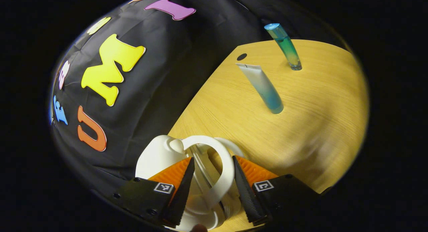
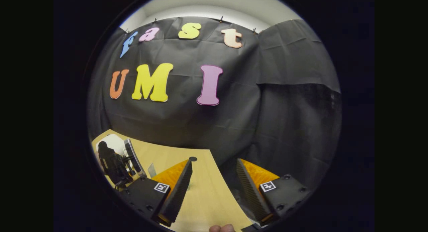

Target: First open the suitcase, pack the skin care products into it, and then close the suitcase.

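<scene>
My biggest worry sits on the desk (image 1: 311,131), the broad wooden top filling the right half of the left gripper view. At about 6 o'clock there, the white suitcase (image 1: 157,155) is a small rounded shell with a looped handle (image 1: 220,165). My left gripper (image 1: 211,188) has its fingers spread on either side of that handle, straddling it; I see a gap at each side, so I judge nothing is clamped yet. If I squeeze on the curved loop off-centre it could slip free, or the light case could skid toward the desk edge at 7 o'clock, which looks close. I cannot tell from here whether the shell is latched, so pulling up might lift the whole case instead of opening it.

The skin care products come next. The pale tube fading to blue (image 1: 262,88) stands at about 1 o'clock from the case, and the blue-green capped tube (image 1: 284,46) stands beyond it, near the far desk edge. Both stand tall on narrow bases, so a jolt to the desk or a swinging lid could topple them and let them roll away.

My right gripper (image 2: 214,188) hangs wide open and empty above the desk edge, aimed at the booth wall; the suitcase (image 2: 112,145) lies at its 9 o'clock, so a blind sweep leftward could clip it.
</scene>
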